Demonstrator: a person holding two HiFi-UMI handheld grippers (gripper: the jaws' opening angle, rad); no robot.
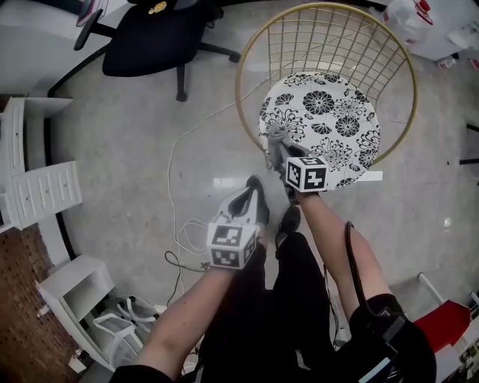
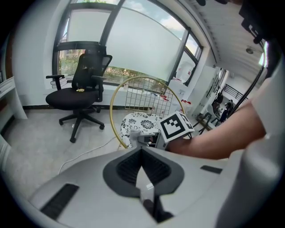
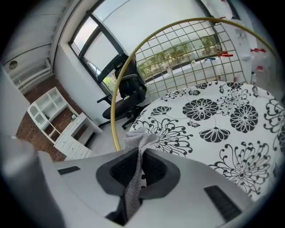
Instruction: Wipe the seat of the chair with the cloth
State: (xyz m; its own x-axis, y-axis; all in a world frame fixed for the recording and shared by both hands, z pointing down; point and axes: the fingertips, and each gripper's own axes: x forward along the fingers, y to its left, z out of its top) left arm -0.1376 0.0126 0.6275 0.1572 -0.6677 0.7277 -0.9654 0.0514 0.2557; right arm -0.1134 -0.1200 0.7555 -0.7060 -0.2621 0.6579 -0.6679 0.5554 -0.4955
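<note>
Clamping a grey knitted cloth (image 3: 136, 144) tight between the closed jaws of the right gripper (image 3: 139, 156), with a small crumpled tuft standing out in front. Poised at the near left edge of the round seat cushion, white with black flowers (image 3: 213, 116), set in a chair of gold wire grid (image 1: 329, 34). Cannot tell whether the tuft is touching the fabric yet. For a good wipe, tilt the gripper down to bring the cloth, not the hard grey jaws, onto the cushion. Press only lightly, the cushion probably being soft and perhaps loose in its frame. Work in overlapping strokes from this near edge toward the far edge by the wire back, then go round the rim. Keep the grip firm, with so little cloth showing in front, and watch against the tuft folding under. Left gripper (image 2: 142, 153) held low and well apart from the seat, jaws together with nothing between; perhaps useful for steadying the gold rim in case of the chair shifting. No brand or readable writing anywhere: only square black-and-white markers on the gripper cubes (image 1: 307, 173), and print too small to read on the white bottle with red cap (image 1: 408, 16) beyond the far right side of the chair.
</note>
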